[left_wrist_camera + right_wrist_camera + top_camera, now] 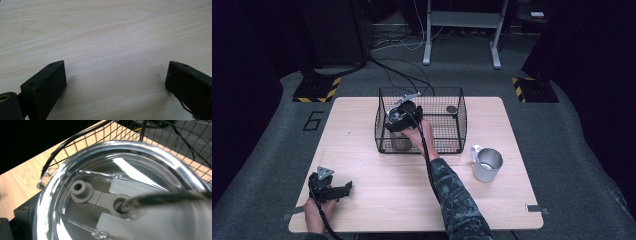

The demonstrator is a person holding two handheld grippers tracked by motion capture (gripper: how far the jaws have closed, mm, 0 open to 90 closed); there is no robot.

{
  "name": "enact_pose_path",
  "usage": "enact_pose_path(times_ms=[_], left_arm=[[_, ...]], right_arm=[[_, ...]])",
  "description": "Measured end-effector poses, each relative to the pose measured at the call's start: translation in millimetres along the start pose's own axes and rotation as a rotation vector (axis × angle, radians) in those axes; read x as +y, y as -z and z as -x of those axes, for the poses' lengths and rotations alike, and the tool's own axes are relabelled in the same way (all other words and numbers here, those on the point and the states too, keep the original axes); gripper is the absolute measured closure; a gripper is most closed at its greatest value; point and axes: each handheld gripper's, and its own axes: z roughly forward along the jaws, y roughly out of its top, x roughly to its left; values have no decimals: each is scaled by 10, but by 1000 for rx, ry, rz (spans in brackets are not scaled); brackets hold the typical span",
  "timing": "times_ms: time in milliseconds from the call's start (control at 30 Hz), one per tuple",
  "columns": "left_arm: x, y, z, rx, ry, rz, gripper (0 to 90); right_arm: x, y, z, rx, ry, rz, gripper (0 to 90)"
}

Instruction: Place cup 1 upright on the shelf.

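Right gripper (399,120) has a lidded cup (120,195) inside the basket (459,117) at 12 o'clock, grip unclear, release pending; left gripper (343,190) idles wide open, empty.

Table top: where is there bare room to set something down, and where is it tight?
Bare wood lies between the left gripper and the metal mug, and along the table's near edge. The strip left of the wire basket is free too. The basket's left end is crowded: the right gripper is down on a clear lid there.
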Motion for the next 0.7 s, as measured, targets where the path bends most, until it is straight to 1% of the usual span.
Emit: enact_pose_path(times_ms=[33,67,100,133,167,200,233,300,333,367,400,433,500,533,567,600,633,667,700], left_arm=[[0,0,-1,0,-1,0,34],[0,0,0,0,0,1,34],[-2,-9,10,2,15,12,34],[-1,-8,8,2,12,11,34],[-1,-7,8,2,12,11,34],[-1,-7,8,2,12,11,34],[-2,-7,8,2,12,10,34],[0,0,1,0,1,0,34],[0,0,-1,0,-1,0,34],[0,1,-1,0,-1,-1,34],[0,0,0,0,0,0,34],[0,1,0,0,0,0,34],[0,0,1,0,2,1,34],[0,-6,7,1,11,9,34],[0,-5,6,1,10,8,34],[0,-5,6,1,10,8,34],[-1,-7,8,1,14,11,34],[-1,-8,9,1,15,12,34],[-1,-8,11,1,17,13,34]], right_arm=[[-1,-2,-5,-10,8,1,0],[-10,-8,0,-3,-6,4,0],[-10,-3,21,10,-1,-4,0],[-24,-2,25,7,-10,6,0],[-25,12,38,17,-3,-2,0],[-34,18,36,14,-8,7,0],[-39,34,28,13,-12,1,0],[-45,63,20,16,3,2,0],[-49,93,9,17,-16,4,0],[-42,113,24,21,-5,13,0],[-45,147,26,25,-16,22,0],[-38,174,21,17,-21,30,0],[-34,227,28,16,1,18,0],[-35,251,25,8,7,21,0],[-38,280,21,9,3,20,0],[-43,323,31,10,12,21,0],[-46,346,26,9,-1,24,0],[-53,377,36,6,7,31,0],[-61,417,37,8,-1,30,0]])
